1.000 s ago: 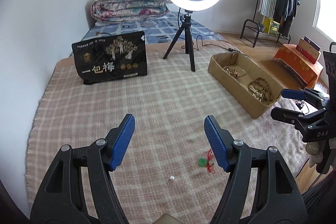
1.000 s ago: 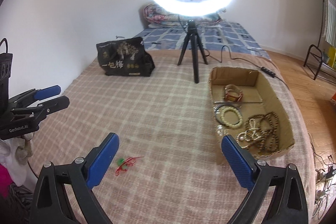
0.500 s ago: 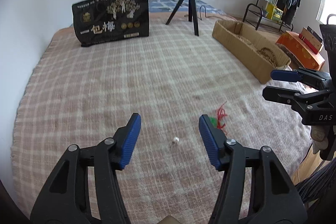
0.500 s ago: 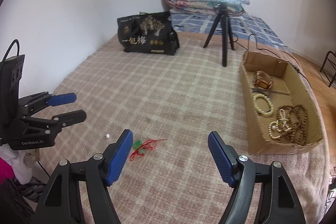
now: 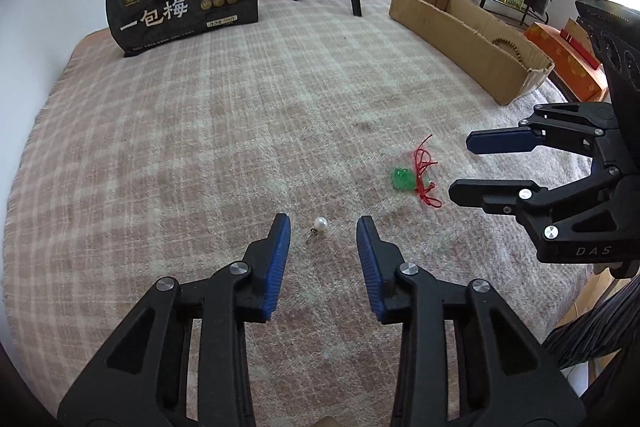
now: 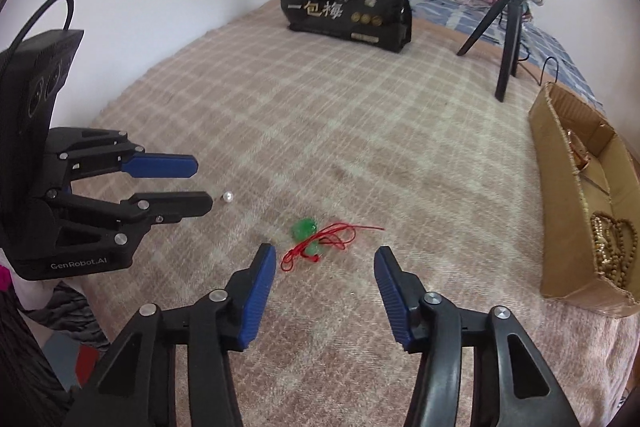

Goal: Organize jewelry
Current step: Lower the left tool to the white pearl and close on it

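Blanket (image 5: 200, 147) of checked weave covered the bed. Cardboard box (image 5: 472, 39) holding beaded bracelets (image 6: 612, 243) lay far right. Left gripper (image 5: 323, 227), jaws closing, half open, straddled the pearl earring (image 5: 319, 225) without touching it. Right gripper (image 6: 325, 254), jaws closing, stood around the green pendant on red cord (image 6: 316, 239), pads clear of it.

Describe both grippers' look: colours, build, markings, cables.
Both match: black plastic linkage arms with silver screws and ribbed blue pads. The left gripper reads "GenRobot.AI" on its side in the right wrist view, with a black camera block and a looped black cable on top. The right gripper shows "DAS" lettering in the left wrist view.
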Available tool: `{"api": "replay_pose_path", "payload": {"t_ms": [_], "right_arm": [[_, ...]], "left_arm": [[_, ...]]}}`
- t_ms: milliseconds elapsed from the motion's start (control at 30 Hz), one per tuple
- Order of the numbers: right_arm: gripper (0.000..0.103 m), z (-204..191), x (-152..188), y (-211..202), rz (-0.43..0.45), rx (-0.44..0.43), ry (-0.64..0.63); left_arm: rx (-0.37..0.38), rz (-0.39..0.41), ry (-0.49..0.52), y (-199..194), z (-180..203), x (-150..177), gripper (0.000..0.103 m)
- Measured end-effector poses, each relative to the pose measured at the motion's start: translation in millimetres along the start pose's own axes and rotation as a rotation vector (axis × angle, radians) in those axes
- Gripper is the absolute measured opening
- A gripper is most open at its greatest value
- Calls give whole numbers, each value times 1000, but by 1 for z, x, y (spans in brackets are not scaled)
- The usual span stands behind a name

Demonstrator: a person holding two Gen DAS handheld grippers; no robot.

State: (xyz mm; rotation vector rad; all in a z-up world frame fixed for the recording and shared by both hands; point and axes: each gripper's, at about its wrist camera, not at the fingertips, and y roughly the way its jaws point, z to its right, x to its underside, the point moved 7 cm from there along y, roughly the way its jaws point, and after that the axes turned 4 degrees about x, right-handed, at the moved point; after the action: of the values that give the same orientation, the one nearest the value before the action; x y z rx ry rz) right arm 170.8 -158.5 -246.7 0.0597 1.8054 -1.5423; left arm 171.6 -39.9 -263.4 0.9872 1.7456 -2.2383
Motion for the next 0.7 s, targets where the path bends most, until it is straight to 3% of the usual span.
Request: {"api": "replay_pose_path", "payload": {"t_ms": [533,700], "right_arm": [[39,-9,-5,19,-34,-52,-6],[38,-10,-7,24,-42,-55,-9]], "left_arm": [[18,-37,-23,21,-10,2,34],[23,-44,-14,25,-9,1,29]]}}
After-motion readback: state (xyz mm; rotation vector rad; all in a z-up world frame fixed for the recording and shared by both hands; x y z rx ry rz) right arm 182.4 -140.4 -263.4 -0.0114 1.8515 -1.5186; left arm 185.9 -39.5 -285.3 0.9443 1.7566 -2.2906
